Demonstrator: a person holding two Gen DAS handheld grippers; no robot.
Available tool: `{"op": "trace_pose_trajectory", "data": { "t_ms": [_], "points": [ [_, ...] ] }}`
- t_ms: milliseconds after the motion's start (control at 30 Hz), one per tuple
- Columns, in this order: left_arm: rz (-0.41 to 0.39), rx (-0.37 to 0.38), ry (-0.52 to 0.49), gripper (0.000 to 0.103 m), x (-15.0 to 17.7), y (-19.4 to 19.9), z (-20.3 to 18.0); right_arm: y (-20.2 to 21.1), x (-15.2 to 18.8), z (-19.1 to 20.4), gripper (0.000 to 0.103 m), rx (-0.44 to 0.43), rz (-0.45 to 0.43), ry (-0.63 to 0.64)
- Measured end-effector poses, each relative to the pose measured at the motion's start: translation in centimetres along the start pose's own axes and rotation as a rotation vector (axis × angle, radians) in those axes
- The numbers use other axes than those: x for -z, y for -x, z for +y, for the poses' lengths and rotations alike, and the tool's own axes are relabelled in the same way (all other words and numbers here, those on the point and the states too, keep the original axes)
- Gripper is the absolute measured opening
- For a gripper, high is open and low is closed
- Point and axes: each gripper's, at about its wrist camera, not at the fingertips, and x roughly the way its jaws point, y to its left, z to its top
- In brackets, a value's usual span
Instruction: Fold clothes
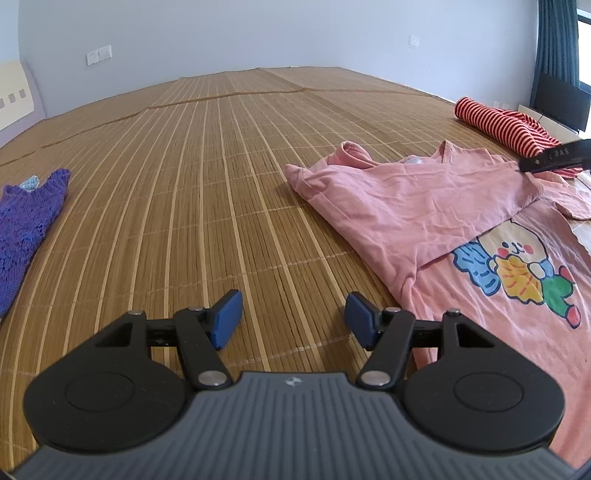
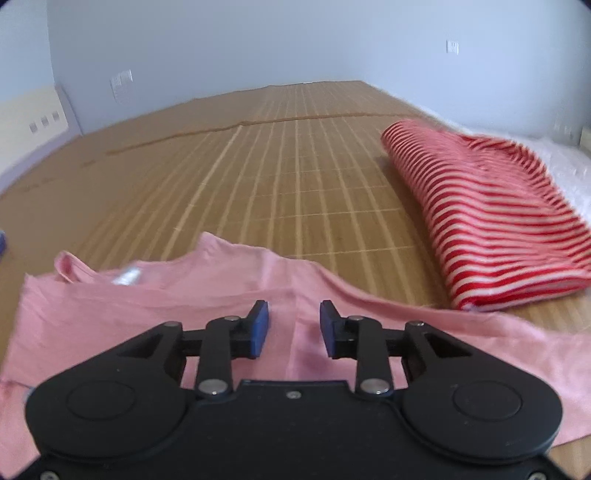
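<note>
Jaws of both grippers stand apart with nothing clamped between them: the left gripper (image 1: 293,317) is spread wide above bare matting, while the right gripper (image 2: 293,328) shows a narrower gap over pink cloth, its blue pads (image 2: 260,328) clear of the fabric as far as the blurred right wrist view allows. Beneath and ahead of the right gripper lies the pink T-shirt (image 1: 424,206), spread on the bamboo mat (image 1: 207,177) toward the right side of the left wrist view. One side of the shirt is folded inward over the front, so that its edge partly covers the cartoon print (image 1: 517,266), a pale figure with a yellow leaf, blue and green shapes. The neckline (image 2: 122,275) faces away from the cameras, with a pale label showing inside it. In the left wrist view a black part of the right gripper enters from the right edge, above the shirt's far shoulder. Beyond the shirt, near the mat's right border, rests a folded red-and-white striped garment (image 2: 487,218), just beside the shirt's far edge in the right wrist view; whether the two touch cannot be told. Well apart, at the left edge of the left wrist view, lies a purple knitted garment (image 1: 26,221). The mat is bounded by pale walls (image 1: 258,33) bearing switch plates, with a dark curtain (image 1: 554,44) at the upper right.
</note>
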Motion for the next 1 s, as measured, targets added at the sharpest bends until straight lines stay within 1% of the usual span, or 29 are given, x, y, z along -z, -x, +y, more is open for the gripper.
{"op": "trace_pose_trajectory", "data": {
  "t_ms": [67, 133, 167, 200, 267, 367, 500, 600, 667, 700, 767, 867, 900, 967, 1000],
  "points": [
    [-0.006, -0.008, 0.009, 0.068, -0.2, 0.3, 0.1, 0.8, 0.0, -0.4, 0.034, 0.039, -0.022, 0.031],
    [-0.03, -0.015, 0.015, 0.068, -0.6, 1.0, 0.1, 1.9, -0.2, -0.8, 0.035, 0.043, -0.046, 0.048],
    [-0.046, -0.017, 0.018, 0.068, -0.8, 1.3, 0.0, 2.6, -0.2, -0.9, 0.036, 0.023, -0.055, 0.056],
    [-0.062, -0.018, 0.021, 0.068, -1.0, 1.7, -0.1, 3.0, -0.4, -0.8, 0.037, -0.01, -0.057, 0.071],
    [-0.089, -0.015, 0.02, 0.068, -1.4, 2.2, -0.4, 3.8, -0.3, -0.4, 0.043, -0.103, -0.035, 0.127],
    [-0.088, 0.017, 0.004, 0.068, -2.5, 2.0, -1.4, 4.5, 0.3, 0.1, 0.043, -0.227, 0.005, 0.189],
    [-0.091, -0.034, -0.028, 0.068, -5.3, 0.5, -2.5, 4.5, 1.6, 0.3, 0.043, -0.381, 0.031, 0.192],
    [-0.049, -0.027, -0.033, 0.068, -7.4, -1.9, -3.1, 4.7, 2.5, 0.2, 0.045, -0.474, -0.013, 0.159],
    [-0.017, -0.051, -0.087, 0.068, -8.1, -3.9, -3.5, 4.5, 2.8, 0.0, 0.045, -0.529, -0.037, 0.119],
    [-0.004, -0.063, -0.112, 0.068, -8.4, -4.8, -3.8, 4.3, 2.9, -0.1, 0.045, -0.539, -0.041, 0.1],
    [-0.031, -0.106, -0.137, 0.068, -8.1, -6.2, -3.9, 3.9, 3.1, -0.6, 0.045, -0.555, -0.038, 0.078],
    [0.004, -0.127, -0.094, 0.068, -8.1, -8.1, -3.1, 3.7, 3.4, -0.8, 0.045, -0.573, -0.056, 0.082],
    [-0.005, -0.127, -0.081, 0.068, -8.1, -8.3, -3.0, 3.6, 3.5, -0.7, 0.046, -0.586, -0.067, 0.088],
    [-0.021, -0.127, -0.057, 0.068, -8.0, -8.5, -2.7, 3.2, 3.6, -0.4, 0.048, -0.572, -0.086, 0.105],
    [-0.028, -0.126, -0.058, 0.068, -8.0, -8.5, -2.6, 2.7, 3.7, -0.1, 0.049, -0.569, -0.081, 0.108]
  ]
}}
